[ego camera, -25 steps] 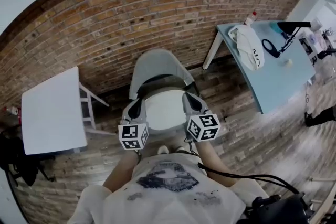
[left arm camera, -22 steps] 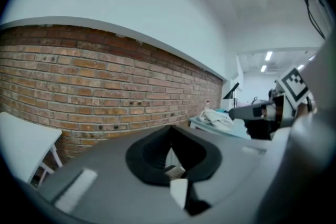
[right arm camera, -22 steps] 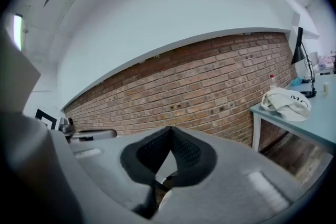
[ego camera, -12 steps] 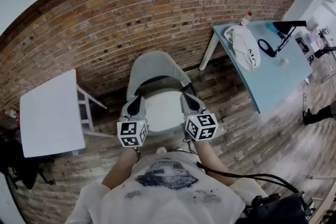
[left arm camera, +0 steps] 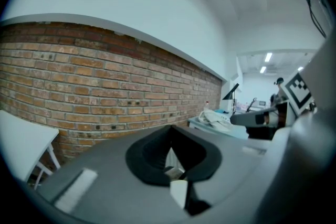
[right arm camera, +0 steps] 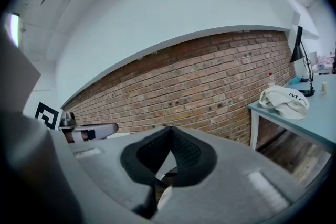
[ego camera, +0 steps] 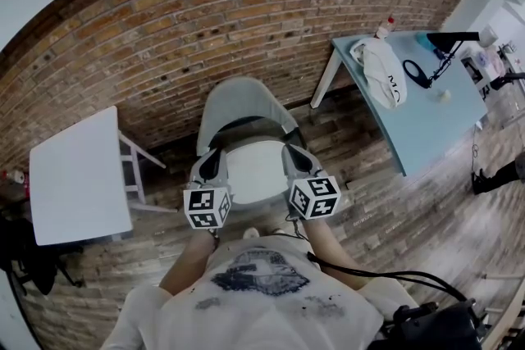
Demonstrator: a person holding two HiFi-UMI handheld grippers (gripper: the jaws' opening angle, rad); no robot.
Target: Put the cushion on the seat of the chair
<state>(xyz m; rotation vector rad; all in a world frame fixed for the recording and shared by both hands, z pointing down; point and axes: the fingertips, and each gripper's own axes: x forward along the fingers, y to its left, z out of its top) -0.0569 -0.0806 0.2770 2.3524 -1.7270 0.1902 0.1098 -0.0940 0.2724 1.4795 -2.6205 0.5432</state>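
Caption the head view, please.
The left gripper and right gripper grip the white cushion at the chair, brick wall behind.

The wooden floor (ego camera: 394, 213) carries a grey chair (ego camera: 238, 102) between a white table (ego camera: 78, 176) and a blue table (ego camera: 435, 127) — a white cloth (ego camera: 380, 71) lies there.

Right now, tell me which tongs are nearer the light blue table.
Right. The right tongs grip the white cushion on the side facing the light blue table; the left tongs grip its opposite side, farther away.
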